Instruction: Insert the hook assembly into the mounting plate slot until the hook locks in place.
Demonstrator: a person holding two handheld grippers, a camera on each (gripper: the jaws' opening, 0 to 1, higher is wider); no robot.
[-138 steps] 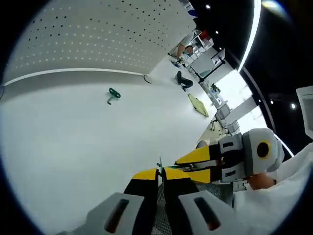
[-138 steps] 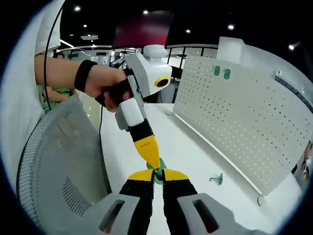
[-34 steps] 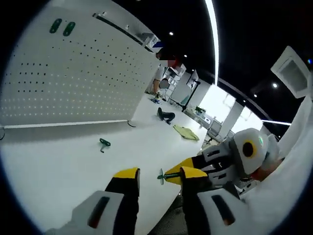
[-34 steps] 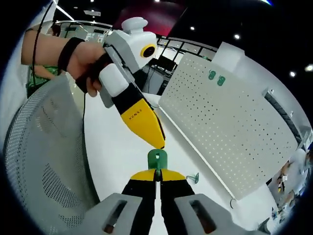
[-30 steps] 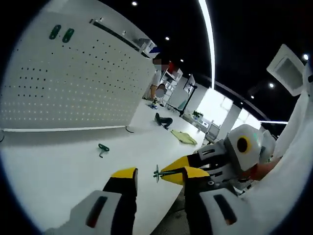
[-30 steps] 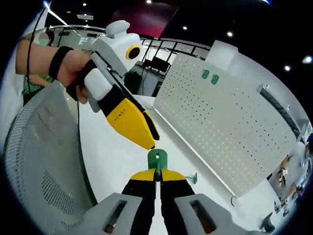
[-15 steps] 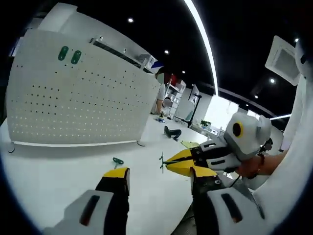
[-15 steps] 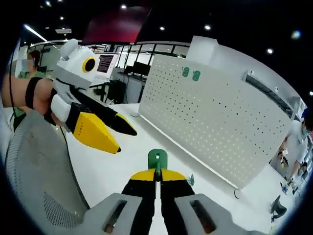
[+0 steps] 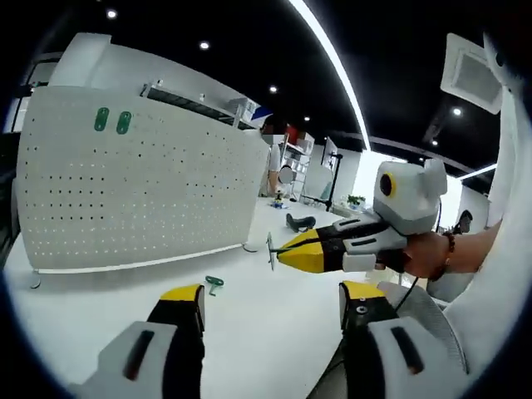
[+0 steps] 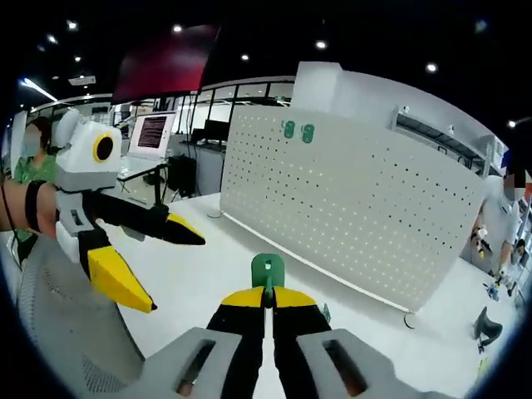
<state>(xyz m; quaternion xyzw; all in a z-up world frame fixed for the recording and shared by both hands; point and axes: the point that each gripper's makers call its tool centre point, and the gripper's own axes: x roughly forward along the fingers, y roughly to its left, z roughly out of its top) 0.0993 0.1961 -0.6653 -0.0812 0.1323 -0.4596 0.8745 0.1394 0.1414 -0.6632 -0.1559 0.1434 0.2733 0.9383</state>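
Note:
My right gripper (image 10: 268,297) is shut on a small green hook piece (image 10: 268,269) that stands up from its yellow tips. In the left gripper view that gripper (image 9: 281,251) reaches in from the right, with the green piece (image 9: 269,249) edge-on at its tip. My left gripper (image 9: 273,294) is wide open and holds nothing. In the right gripper view it (image 10: 176,275) hangs at the left, apart from the piece. The white pegboard (image 10: 357,199) (image 9: 133,191) stands upright behind, with two green plates (image 10: 298,130) (image 9: 111,121) near its top. Another green hook (image 9: 214,284) lies on the table.
The white table (image 9: 91,291) runs along the foot of the pegboard. A grey mesh chair (image 10: 58,332) is at the lower left of the right gripper view. A monitor (image 10: 154,130) and desks stand far behind, with a person (image 9: 273,162) beyond the board's end.
My left gripper's jaws have spread wider and drawn away from the green piece. Both views have tipped up toward the pegboard. The right gripper still holds the piece.

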